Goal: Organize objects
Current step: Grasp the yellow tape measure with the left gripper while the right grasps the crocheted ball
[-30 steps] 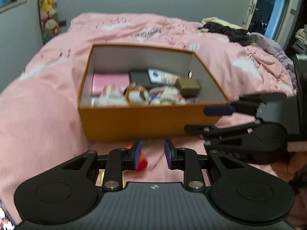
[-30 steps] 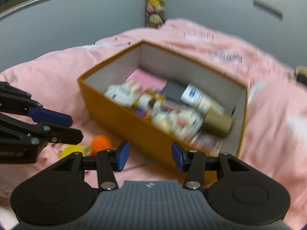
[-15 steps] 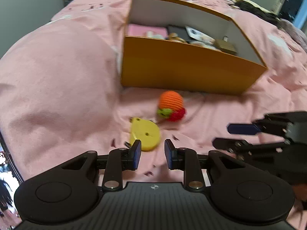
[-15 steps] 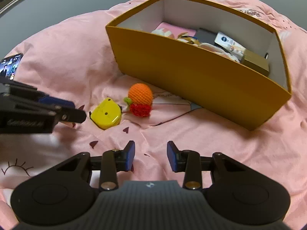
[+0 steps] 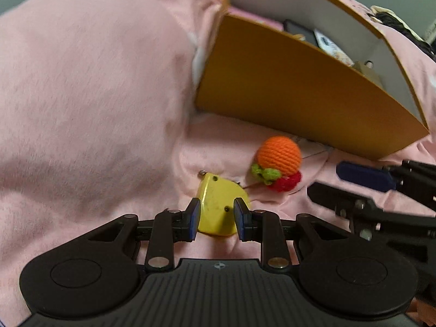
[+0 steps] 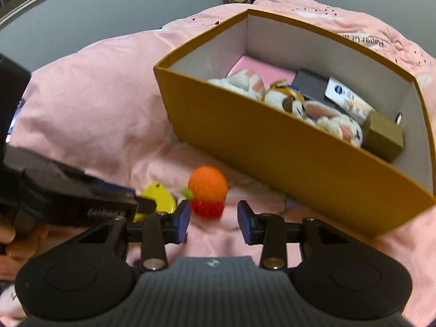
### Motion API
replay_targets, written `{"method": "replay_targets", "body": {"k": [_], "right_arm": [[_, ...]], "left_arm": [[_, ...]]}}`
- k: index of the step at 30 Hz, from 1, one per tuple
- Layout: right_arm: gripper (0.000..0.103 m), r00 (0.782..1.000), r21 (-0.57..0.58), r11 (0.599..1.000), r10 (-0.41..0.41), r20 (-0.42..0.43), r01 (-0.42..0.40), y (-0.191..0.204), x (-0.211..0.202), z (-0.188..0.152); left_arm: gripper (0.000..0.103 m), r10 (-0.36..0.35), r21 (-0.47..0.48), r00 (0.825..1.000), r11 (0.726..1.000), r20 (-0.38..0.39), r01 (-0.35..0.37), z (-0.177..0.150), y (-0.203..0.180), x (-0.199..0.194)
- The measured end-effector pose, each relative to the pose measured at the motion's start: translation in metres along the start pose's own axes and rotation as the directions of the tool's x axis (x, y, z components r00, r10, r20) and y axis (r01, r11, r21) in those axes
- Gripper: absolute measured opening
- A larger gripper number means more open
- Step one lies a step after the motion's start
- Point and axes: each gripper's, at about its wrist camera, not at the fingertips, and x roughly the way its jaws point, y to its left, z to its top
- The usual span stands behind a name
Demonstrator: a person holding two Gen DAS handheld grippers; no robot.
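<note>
1. Both grippers have dropped from box height to the loose toys on the pink duvet (image 5: 90, 87).
2. Yellow toy (image 5: 218, 207) lies before the orange box (image 6: 261, 147), between the left gripper's (image 5: 216, 215) parted, untouching pads.
3. Right gripper (image 6: 214, 219), apart, frames the knitted orange (image 6: 208, 186).
4. Advice: centre, then squeeze.

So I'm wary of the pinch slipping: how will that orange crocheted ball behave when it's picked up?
The orange crocheted ball looks like stuffed yarn, so it will probably squash rather than resist, and the knit should grip well. Being round, it may roll on the pink bedding if nudged. Its red and green trim looks floppy and likely dangles.
</note>
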Motion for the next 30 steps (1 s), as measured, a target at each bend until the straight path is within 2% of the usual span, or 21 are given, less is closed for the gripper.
{"method": "replay_targets", "body": {"k": [5, 12, 17, 27, 30], "right_arm": [[0.043, 1.000, -0.014, 1.000, -0.002, -0.019, 0.001, 0.002, 0.022, 0.011], [0.044, 0.998, 0.017, 1.000, 0.022, -0.057, -0.022, -0.003, 0.044, 0.013], [0.044, 0.993, 0.076, 0.993, 0.095, -0.068, -0.090, -0.013, 0.051, 0.015], [0.044, 0.966, 0.213, 0.951, 0.246, -0.086, -0.223, -0.025, 0.070, 0.014], [0.040, 0.953, 0.246, 0.935, 0.287, -0.102, -0.255, -0.025, 0.075, 0.012]], "left_arm": [[0.029, -0.042, -0.082, 0.999, 0.996, -0.014, 0.041, 0.001, 0.018, 0.005], [0.033, -0.070, -0.115, 0.997, 0.991, -0.021, 0.067, 0.003, 0.024, 0.014], [0.034, -0.088, -0.141, 0.996, 0.987, -0.035, 0.082, 0.004, 0.029, 0.017], [0.033, -0.115, -0.208, 0.993, 0.973, -0.042, 0.104, -0.004, 0.043, 0.011], [0.032, -0.123, -0.210, 0.991, 0.971, -0.046, 0.111, -0.008, 0.043, 0.008]]}}
